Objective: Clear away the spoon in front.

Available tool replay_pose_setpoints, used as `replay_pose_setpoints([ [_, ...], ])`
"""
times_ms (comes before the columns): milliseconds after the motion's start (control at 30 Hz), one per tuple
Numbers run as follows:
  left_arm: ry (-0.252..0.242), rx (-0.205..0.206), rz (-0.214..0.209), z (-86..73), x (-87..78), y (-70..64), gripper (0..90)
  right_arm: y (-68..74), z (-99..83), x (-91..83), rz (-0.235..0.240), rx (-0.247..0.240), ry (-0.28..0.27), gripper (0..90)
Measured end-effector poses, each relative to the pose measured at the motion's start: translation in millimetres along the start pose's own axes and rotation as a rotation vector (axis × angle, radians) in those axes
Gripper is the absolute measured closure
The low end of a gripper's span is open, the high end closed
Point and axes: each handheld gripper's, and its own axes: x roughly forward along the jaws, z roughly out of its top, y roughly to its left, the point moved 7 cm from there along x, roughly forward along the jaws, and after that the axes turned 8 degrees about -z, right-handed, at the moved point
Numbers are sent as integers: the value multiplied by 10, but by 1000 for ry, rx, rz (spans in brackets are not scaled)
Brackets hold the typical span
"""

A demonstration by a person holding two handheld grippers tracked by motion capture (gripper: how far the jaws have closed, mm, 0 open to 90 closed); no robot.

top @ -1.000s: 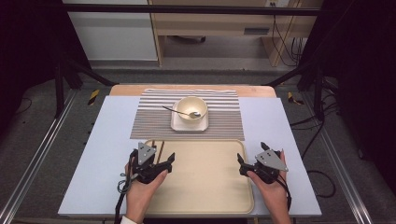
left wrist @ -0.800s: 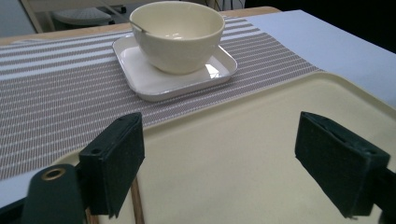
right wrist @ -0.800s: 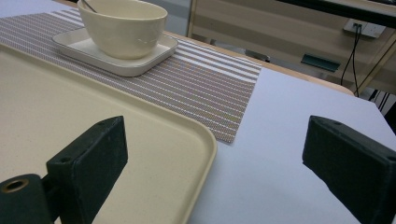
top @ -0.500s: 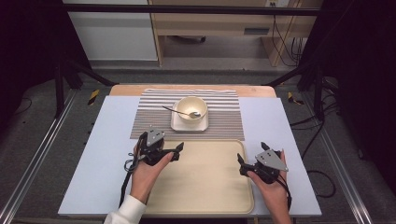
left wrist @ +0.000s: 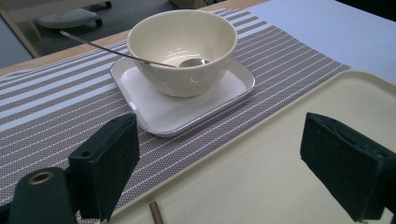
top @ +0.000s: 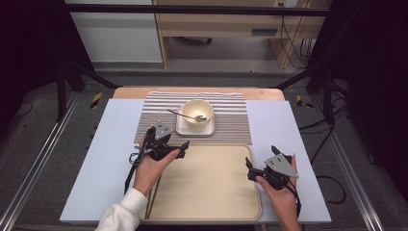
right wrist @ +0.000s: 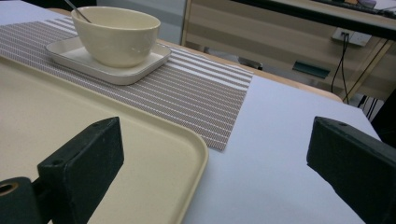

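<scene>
Left gripper (top: 180, 146), jaws wide and empty, sits at the tray's (top: 211, 211) far-left corner, aimed at the bowl (top: 197, 113) on its plate (top: 182, 128), far centre. It should approach level, avoiding the spoon (top: 185, 115). Right gripper (top: 260, 162), jaws wide, waits near right.

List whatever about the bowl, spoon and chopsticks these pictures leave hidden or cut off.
- Chopsticks: high view, the left hand and sleeve cover their upper part; left gripper view, the bottom edge cuts off all but one tip.
- Spoon: right gripper view, the top edge cuts its handle and the bowl wall hides its head.
- Plate: high view, the bowl covers its middle.
</scene>
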Motion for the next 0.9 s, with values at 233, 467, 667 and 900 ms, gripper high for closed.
replay_pose_setpoints([
  [233, 8, 18, 10, 51, 19, 62, 113, -7, 67, -33, -2, 0, -49, 40],
  [467, 4, 3, 4, 113, 68, 110, 113, -19, 121, -61, 5, 19, -97, 41],
  [667, -3, 0, 20, 168, 122, 177, 114, -12, 155, -81, 14, 23, -122, 42],
  [900, -21, -39, 30, 209, 197, 253, 120, 8, 166, -86, 29, 25, -132, 43],
])
